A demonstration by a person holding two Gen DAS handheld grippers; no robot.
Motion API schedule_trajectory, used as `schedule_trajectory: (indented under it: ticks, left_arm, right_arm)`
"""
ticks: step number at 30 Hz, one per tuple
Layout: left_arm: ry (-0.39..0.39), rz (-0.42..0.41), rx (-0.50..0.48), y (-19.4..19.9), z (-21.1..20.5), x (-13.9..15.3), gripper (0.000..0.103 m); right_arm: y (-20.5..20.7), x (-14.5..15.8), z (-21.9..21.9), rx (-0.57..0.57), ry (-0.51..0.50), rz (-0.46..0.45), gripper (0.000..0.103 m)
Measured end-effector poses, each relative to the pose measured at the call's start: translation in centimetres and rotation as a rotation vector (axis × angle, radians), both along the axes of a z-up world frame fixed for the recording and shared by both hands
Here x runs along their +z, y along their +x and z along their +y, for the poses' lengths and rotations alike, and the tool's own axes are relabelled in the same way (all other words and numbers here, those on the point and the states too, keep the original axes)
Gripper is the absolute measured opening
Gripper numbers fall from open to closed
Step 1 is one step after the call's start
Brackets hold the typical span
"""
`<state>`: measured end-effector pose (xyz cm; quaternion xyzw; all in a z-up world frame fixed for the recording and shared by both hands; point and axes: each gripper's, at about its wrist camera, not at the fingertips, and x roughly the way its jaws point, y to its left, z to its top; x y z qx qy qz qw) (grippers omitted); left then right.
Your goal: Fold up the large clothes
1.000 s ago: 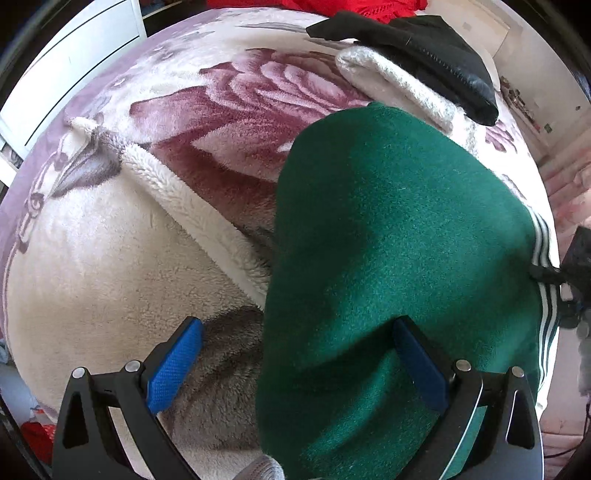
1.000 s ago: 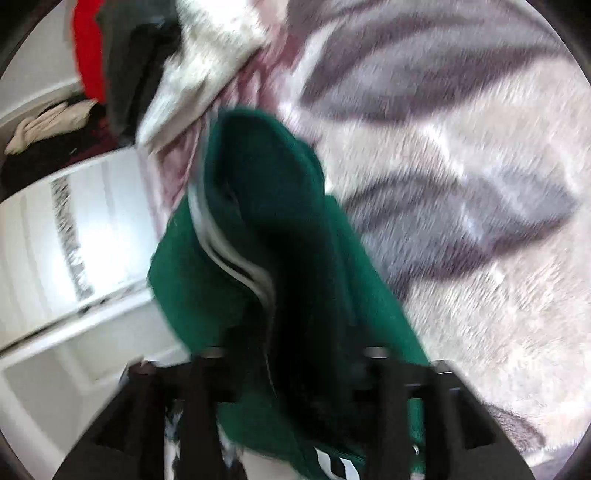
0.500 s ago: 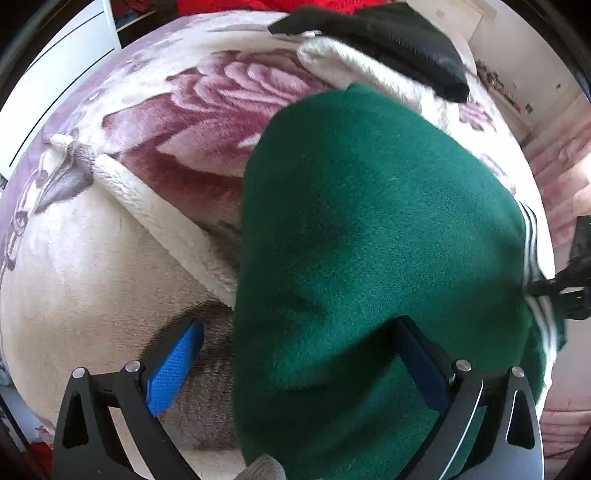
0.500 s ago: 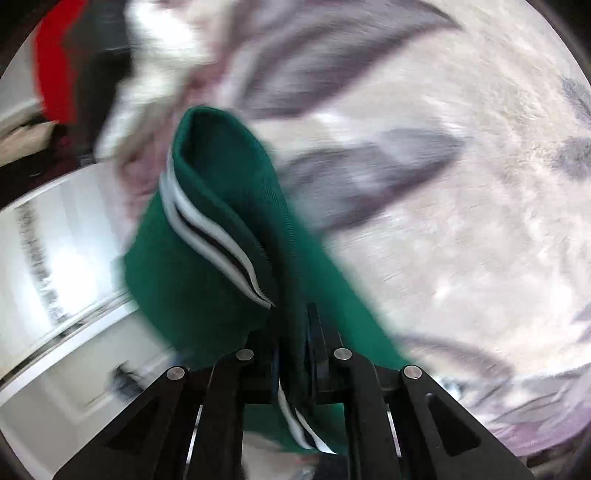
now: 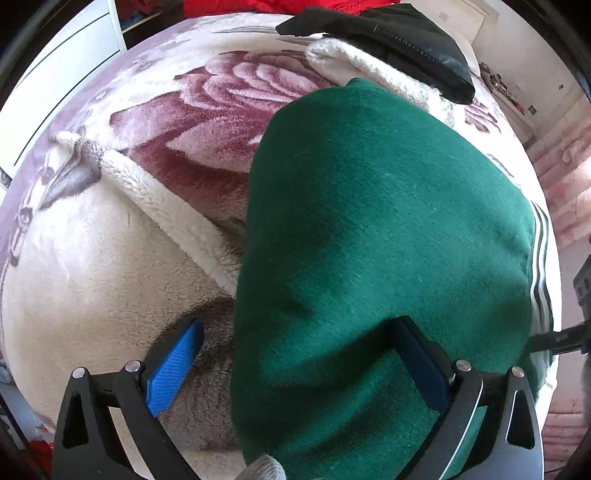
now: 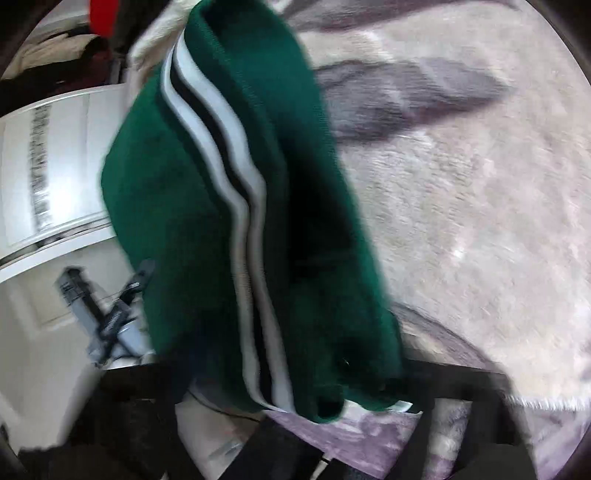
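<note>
Where my two wrist cameras look down on the bed, I record the following.

Garment: a green garment (image 5: pixel 369 258) with a white and black striped band (image 6: pixel 221 155) lies across the floral fleece blanket (image 5: pixel 92 266), its bulk filling the right half of my left wrist view.

Left gripper: my left gripper (image 5: pixel 295 373) stands wide apart, blue pads (image 5: pixel 173 369) exposed. The garment's near left edge runs between the two fingers; the left finger sits over bare blanket, the right finger rests against green cloth. Nothing is pinched between them.

Right gripper: my right gripper (image 6: pixel 295 413) is blurred at the bottom of its own view. The fingers read as spread to either side of the garment's lower end, with cloth draped between them. I cannot tell whether they bear on the fabric.

Garment at right gripper: the striped band runs from the top of the frame down to the gap between the fingers; the green fabric is doubled over there, with a dark fold beside the stripes.

Surroundings: a cream knit item (image 5: pixel 369 70) and a black garment (image 5: pixel 406 44) lie at the far end of the bed, just beyond the green one; red fabric (image 5: pixel 280 5) shows behind them. A white cabinet (image 6: pixel 48 177) stands left of the bed in the right wrist view.
</note>
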<state>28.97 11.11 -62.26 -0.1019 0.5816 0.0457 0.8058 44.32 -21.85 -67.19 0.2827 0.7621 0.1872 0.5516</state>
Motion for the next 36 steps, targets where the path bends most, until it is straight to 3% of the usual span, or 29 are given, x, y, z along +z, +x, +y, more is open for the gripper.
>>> schedule_trajectory:
  ticks: [2,6,8,11,13,15,17,19,21,23,24,26,30,34,36]
  left_arm:
    - [0.002,0.001,-0.012,-0.2,-0.1,0.3,0.103]
    - [-0.002,-0.016,-0.043,-0.8,-0.6,0.8,0.103]
    - [-0.016,-0.010,-0.042,-0.6,-0.7,0.5,0.103]
    - [-0.035,0.014,-0.027,-0.3,-0.6,-0.6,0.103]
    - [-0.034,0.020,-0.022,-0.3,-0.7,-0.8,0.103]
    - [-0.013,0.012,-0.033,-0.5,-0.8,-0.2,0.103]
    - [0.011,-0.008,-0.035,-0.9,-0.7,0.8,0.103]
    - [0.035,-0.019,-0.032,-1.3,-0.3,1.8,0.103]
    - [0.078,-0.023,-0.007,-1.7,0.3,2.8,0.103]
    - [0.106,-0.031,0.050,-2.4,1.2,3.9,0.103]
    - [0.112,-0.040,0.101,-2.9,1.9,4.4,0.103]
    - [0.115,-0.050,0.206,-4.0,3.6,4.8,0.103]
    - [0.101,-0.019,0.366,-6.4,6.6,3.0,0.103]
    - [-0.005,0.062,0.462,-8.6,9.5,-1.3,0.103]
    - [-0.045,0.086,0.488,-9.3,10.1,-2.9,0.103]
  right_arm:
    - [0.2,2.0,-1.0,-0.092,0.002,0.017,0.009]
    - [-0.1,7.6,-1.8,-0.171,0.021,-0.052,0.009]
    - [-0.3,7.1,-2.9,-0.188,0.022,-0.015,0.008]
    - [-1.2,1.7,-4.7,-0.203,-0.072,0.082,0.010]
    - [-1.5,-1.9,-6.4,-0.216,-0.086,0.124,0.014]
    - [-0.9,-2.4,-6.5,-0.229,-0.060,0.145,0.021]
    - [-0.4,-0.7,-6.8,-0.201,-0.071,0.125,0.043]
    - [0.3,2.7,-7.4,-0.151,-0.197,0.026,0.063]
    - [1.1,6.1,-7.4,-0.104,-0.292,-0.072,0.063]
    - [2.7,8.9,-6.4,-0.046,-0.298,-0.155,0.064]
    - [3.9,10.6,-4.6,0.007,-0.266,-0.208,0.067]
    - [6.0,12.5,0.3,0.125,-0.209,-0.280,0.083]
    - [10.7,15.0,13.9,0.424,-0.197,-0.441,0.084]
    - [14.5,12.7,27.6,0.712,-0.215,-0.502,0.084]
    - [15.2,10.2,32.3,0.880,-0.246,-0.486,0.084]
